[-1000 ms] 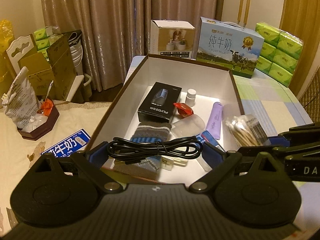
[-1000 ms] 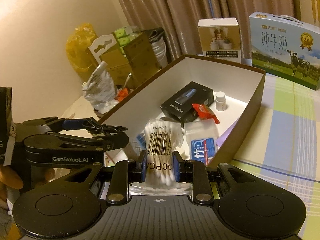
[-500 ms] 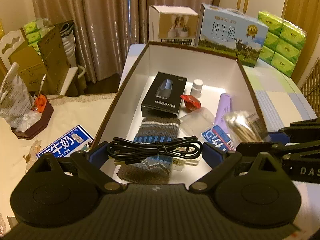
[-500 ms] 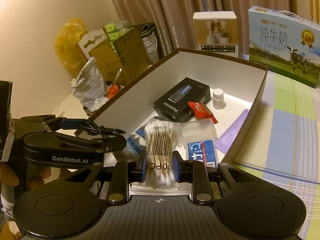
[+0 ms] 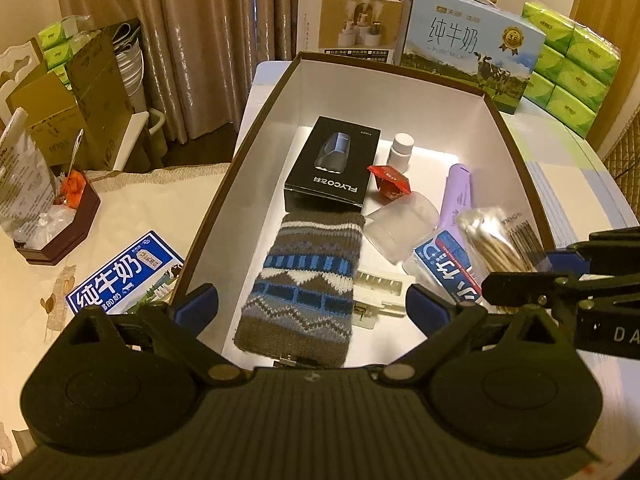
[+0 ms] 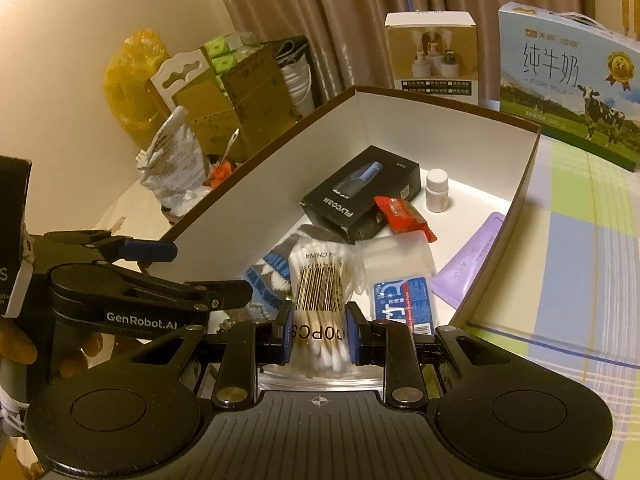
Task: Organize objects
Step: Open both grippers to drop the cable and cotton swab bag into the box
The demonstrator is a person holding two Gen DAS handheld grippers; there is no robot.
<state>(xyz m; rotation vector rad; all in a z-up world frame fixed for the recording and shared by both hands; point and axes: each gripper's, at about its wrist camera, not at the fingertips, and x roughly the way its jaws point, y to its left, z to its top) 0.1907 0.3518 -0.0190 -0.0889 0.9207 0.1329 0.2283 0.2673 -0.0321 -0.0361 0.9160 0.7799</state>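
Note:
A brown-rimmed white box [image 5: 256, 128] holds a black Flyco box [image 5: 332, 162], a knitted pouch [image 5: 304, 280], a white bottle [image 5: 401, 148], a red packet [image 5: 390, 182], a purple tube [image 5: 458, 192] and a blue packet [image 5: 448, 268]. My left gripper [image 5: 312, 306] is open and empty over the box's near end. My right gripper [image 6: 319, 334] is shut on a bag of cotton swabs [image 6: 320, 292], held over the box's near right side; the bag also shows in the left wrist view [image 5: 496, 240]. The black cable is out of sight.
A milk carton pack [image 5: 124, 276] lies left of the box. A milk gift box [image 5: 468, 44], a white carton [image 5: 348, 20] and green tissue packs [image 5: 572, 64] stand behind it. A tray with bags [image 5: 44, 216] stands at the far left.
My left gripper has opened and the black cable is no longer between its fingers. Both grippers have moved further over the box. The right one still holds the swabs.

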